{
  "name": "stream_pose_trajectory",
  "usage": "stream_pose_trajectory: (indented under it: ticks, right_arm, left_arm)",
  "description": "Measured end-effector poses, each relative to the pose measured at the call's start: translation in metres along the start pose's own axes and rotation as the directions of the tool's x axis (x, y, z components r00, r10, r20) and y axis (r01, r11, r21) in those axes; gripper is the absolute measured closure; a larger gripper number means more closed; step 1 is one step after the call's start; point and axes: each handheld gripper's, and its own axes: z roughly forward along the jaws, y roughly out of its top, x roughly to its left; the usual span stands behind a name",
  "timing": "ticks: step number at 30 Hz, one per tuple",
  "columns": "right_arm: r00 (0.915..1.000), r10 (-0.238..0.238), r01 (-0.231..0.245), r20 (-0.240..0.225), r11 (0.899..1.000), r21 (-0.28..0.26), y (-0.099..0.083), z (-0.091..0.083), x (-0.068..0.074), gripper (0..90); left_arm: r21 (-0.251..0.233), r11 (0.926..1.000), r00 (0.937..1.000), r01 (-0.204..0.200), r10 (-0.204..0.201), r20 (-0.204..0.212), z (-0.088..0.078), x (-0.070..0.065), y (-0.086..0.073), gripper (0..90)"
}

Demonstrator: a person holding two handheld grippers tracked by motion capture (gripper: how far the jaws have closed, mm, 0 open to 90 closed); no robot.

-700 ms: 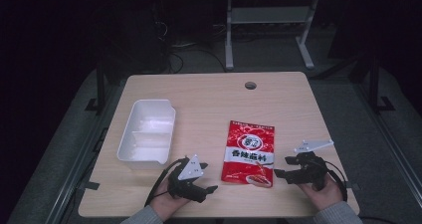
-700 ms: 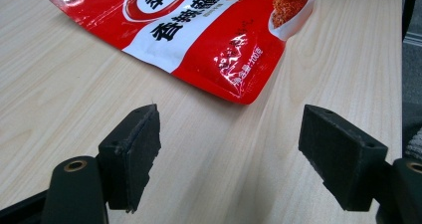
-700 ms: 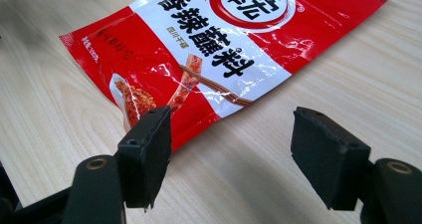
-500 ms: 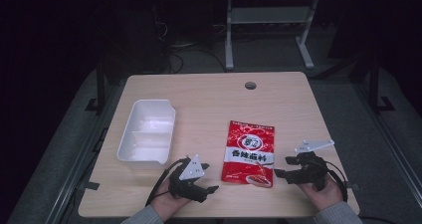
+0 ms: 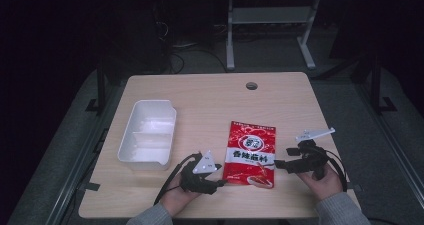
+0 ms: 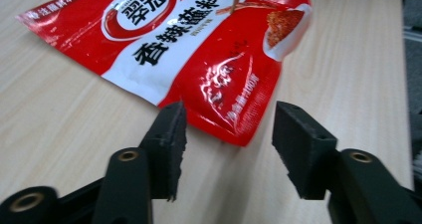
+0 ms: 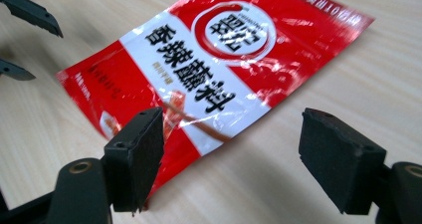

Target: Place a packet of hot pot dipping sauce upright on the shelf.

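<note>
A red seasoning pouch (image 5: 250,152) with white lettering lies flat on the wooden table (image 5: 210,100), near its front edge. My left gripper (image 5: 220,181) rests low at the pouch's near left corner. In the left gripper view its jaws stand open (image 6: 229,134), with the pouch's corner (image 6: 224,119) on the table just ahead of the gap. My right gripper (image 5: 280,161) is at the pouch's right edge. Its jaws stand wide open (image 7: 231,154), and the pouch's edge (image 7: 209,84) lies between and ahead of them, touched by neither pad.
A white two-compartment tray (image 5: 147,135) stands to the left of the pouch. A round cable hole (image 5: 251,85) sits near the table's far edge. Beyond the table the floor is dark, with a metal frame (image 5: 270,20).
My left gripper has edged slightly to the right, toward the pouch. The pouch and the tray have not moved.
</note>
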Motion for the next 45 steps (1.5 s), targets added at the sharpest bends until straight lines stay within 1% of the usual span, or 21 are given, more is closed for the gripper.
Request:
stream_pose_trajectory:
  ticks: [1, 4, 6, 7, 9, 10, 12, 14, 15, 16, 17, 18, 19, 20, 22, 24, 27, 30, 34, 40, 45]
  right_arm:
    - [1.0000, -0.001, 0.001, -0.001, 1.000, -0.002, 0.002, 0.000, -0.001, 24.4]
    - [1.0000, 0.002, -0.002, 0.006, 1.000, 0.017, 0.008, 0.002, -0.006, 23.7]
    - [0.9999, 0.013, -0.013, 0.009, 1.000, 0.024, 0.013, 0.003, -0.011, 23.7]
    - [0.9998, 0.020, -0.020, 0.005, 1.000, 0.020, 0.016, 0.004, -0.014, 23.7]
    - [0.9994, 0.030, -0.031, 0.014, 0.999, 0.031, 0.022, 0.007, -0.019, 23.7]
    - [0.9993, 0.033, -0.034, 0.017, 0.999, 0.035, 0.025, 0.008, -0.022, 23.7]
    - [0.9987, 0.049, -0.050, 0.011, 0.998, 0.033, 0.030, 0.011, -0.026, 24.4]
    - [0.9982, 0.057, -0.058, 0.020, 0.997, 0.049, 0.038, 0.015, -0.029, 24.4]
    - [0.9978, 0.063, -0.064, 0.019, 0.997, 0.048, 0.043, 0.018, -0.032, 25.2]
    - [0.9978, 0.063, -0.064, 0.019, 0.997, 0.048, 0.043, 0.018, -0.032, 25.2]
    - [0.9975, 0.070, -0.070, 0.013, 0.996, 0.050, 0.045, 0.020, -0.034, 24.9]
    - [0.9972, 0.073, -0.074, 0.018, 0.996, 0.059, 0.048, 0.023, -0.034, 24.8]
    - [0.9971, 0.073, -0.075, 0.021, 0.995, 0.060, 0.050, 0.025, -0.035, 24.9]
    - [0.9969, 0.076, -0.077, 0.020, 0.995, 0.064, 0.052, 0.027, -0.036, 24.9]
    - [0.9961, 0.085, -0.087, 0.022, 0.994, 0.065, 0.054, 0.030, -0.038, 25.4]
    - [0.9955, 0.091, -0.092, 0.029, 0.993, 0.071, 0.054, 0.034, -0.039, 25.8]
    - [0.9948, 0.098, -0.100, 0.029, 0.991, 0.084, 0.052, 0.038, -0.040, 25.8]
    - [0.9942, 0.106, -0.107, 0.023, 0.991, 0.085, 0.050, 0.042, -0.042, 26.2]
    - [0.9913, 0.131, -0.132, 0.009, 0.987, 0.094, 0.046, 0.047, -0.046, 26.6]
    - [0.9855, 0.169, -0.167, -0.013, 0.980, 0.112, 0.041, 0.053, -0.051, 27.4]
    - [0.9856, 0.164, -0.159, -0.040, 0.980, 0.121, 0.041, 0.058, -0.047, 30.4]
  left_arm:
    - [-0.002, 1.0000, 1.0000, 0.007, -0.007, 0.001, 0.003, 0.001, 0.002, 50.7]
    - [0.002, 1.0000, 1.0000, 0.007, -0.007, 0.001, 0.009, 0.005, 0.010, 56.3]
    - [-0.005, 0.9999, 0.9998, 0.010, -0.010, 0.019, 0.013, 0.007, 0.015, 65.2]
    - [-0.002, 0.9999, 0.9996, 0.013, -0.013, 0.023, 0.015, 0.008, 0.018, 66.4]
    - [0.010, 0.9998, 0.9990, 0.016, -0.017, 0.040, 0.020, 0.010, 0.023, 71.9]
    - [0.014, 0.9997, 0.9989, 0.018, -0.019, 0.044, 0.023, 0.011, 0.026, 72.8]
    - [0.013, 0.9996, 0.9987, 0.024, -0.025, 0.044, 0.028, 0.012, 0.029, 74.2]
    - [0.027, 0.9993, 0.9985, 0.025, -0.026, 0.049, 0.033, 0.013, 0.032, 74.8]
    - [0.032, 0.9992, 0.9984, 0.023, -0.025, 0.051, 0.034, 0.013, 0.032, 75.7]
    - [0.039, 0.9991, 0.9984, 0.017, -0.019, 0.053, 0.036, 0.012, 0.033, 75.7]
    - [0.054, 0.9985, 0.9987, 0.006, -0.008, 0.051, 0.039, 0.011, 0.032, 76.1]
    - [0.075, 0.9972, 0.9987, -0.006, 0.002, 0.050, 0.041, 0.011, 0.031, 76.2]
    - [0.082, 0.9966, 0.9986, -0.007, 0.002, 0.053, 0.043, 0.011, 0.030, 76.2]
    - [0.081, 0.9967, 0.9985, -0.004, -0.001, 0.055, 0.044, 0.011, 0.029, 76.3]
    - [0.068, 0.9973, 0.9973, 0.027, -0.031, 0.066, 0.044, 0.013, 0.028, 76.5]
    - [0.064, 0.9968, 0.9956, 0.047, -0.052, 0.078, 0.044, 0.014, 0.026, 77.8]
    - [0.061, 0.9961, 0.9940, 0.064, -0.069, 0.085, 0.045, 0.015, 0.025, 78.5]
    - [0.060, 0.9967, 0.9949, 0.056, -0.061, 0.080, 0.044, 0.014, 0.025, 79.5]
    - [0.060, 0.9975, 0.9969, 0.036, -0.040, 0.068, 0.044, 0.011, 0.025, 80.9]
    - [0.053, 0.9980, 0.9973, 0.033, -0.036, 0.063, 0.044, 0.010, 0.024, 81.4]
    - [0.051, 0.9981, 0.9974, 0.033, -0.036, 0.063, 0.044, 0.010, 0.024, 81.4]
